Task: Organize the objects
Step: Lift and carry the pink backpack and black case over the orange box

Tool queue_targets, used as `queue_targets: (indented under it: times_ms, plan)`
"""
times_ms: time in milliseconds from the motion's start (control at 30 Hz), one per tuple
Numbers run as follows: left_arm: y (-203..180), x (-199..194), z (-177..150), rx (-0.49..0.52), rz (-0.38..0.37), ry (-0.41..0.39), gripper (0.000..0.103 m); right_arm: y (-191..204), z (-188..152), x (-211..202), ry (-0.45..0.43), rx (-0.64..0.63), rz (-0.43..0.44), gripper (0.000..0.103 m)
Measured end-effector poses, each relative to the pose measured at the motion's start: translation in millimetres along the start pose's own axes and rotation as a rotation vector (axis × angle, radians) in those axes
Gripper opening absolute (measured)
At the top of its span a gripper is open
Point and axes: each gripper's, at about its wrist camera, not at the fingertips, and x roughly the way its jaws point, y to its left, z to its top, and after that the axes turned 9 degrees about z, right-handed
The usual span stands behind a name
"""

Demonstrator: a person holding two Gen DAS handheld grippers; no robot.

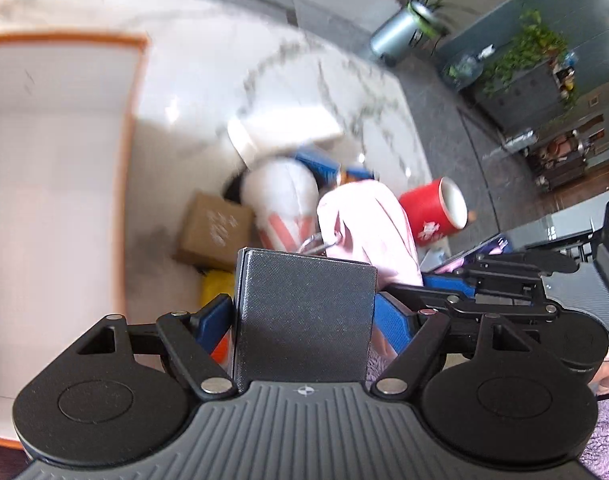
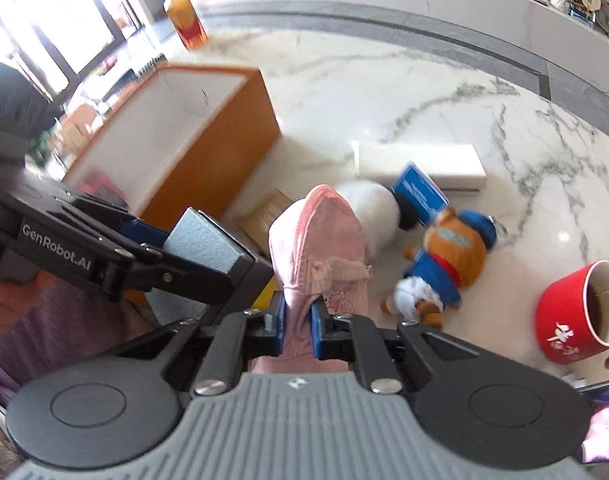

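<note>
Now we tidy up | left gripper (image 1: 304, 312) hugs a dark box (image 1: 304, 312) tight | right gripper (image 2: 298, 322) pinches the pink cloth (image 2: 320, 248) above the table (image 2: 384, 92) | big bin (image 2: 176, 136) waits far left | we should carry both over slowly and keep squeezing.

A white marble table (image 2: 444, 92) with grey veins stands over a dark grey floor (image 1: 436, 120), with potted plants (image 1: 524, 52) by a blue-grey cabinet (image 1: 544, 84), and bright daylight pours through tall windows (image 2: 52, 12).
</note>
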Motion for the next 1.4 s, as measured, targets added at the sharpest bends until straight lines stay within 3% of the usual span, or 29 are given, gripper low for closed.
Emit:
queue_targets:
  times_ms: [133,300,500,600,733,933,1400]
  plan:
    - [18.2,-39.6,9.1,0.002,0.022,-0.077,0.090,43.7,15.8,-21.5,-0.061,-0.014,0.045,0.013]
    - [63.4,-94.1,11.9,-0.037,0.082,-0.163,0.090,97.0,48.2,-11.7,-0.126,-0.027,0.155,0.013]
    - [120.5,-126.5,8.5,-0.111,0.157,-0.216,0.090,148.9,81.0,34.4,-0.156,0.039,0.291,0.013]
    - [146.8,-131.4,5.3,-0.141,0.170,-0.213,0.090,156.0,85.0,78.9,-0.109,0.142,0.333,0.013]
    - [175.7,-131.8,4.1,-0.168,0.132,-0.204,0.090,154.1,74.2,131.9,-0.037,0.255,0.359,0.013]
    - [186.0,-116.6,4.4,-0.150,0.056,-0.170,0.090,145.5,53.7,186.6,0.004,0.377,0.383,0.013]
    - [184.4,-77.6,13.6,-0.131,-0.060,-0.086,0.090,143.8,43.1,237.5,0.063,0.438,0.432,0.014]
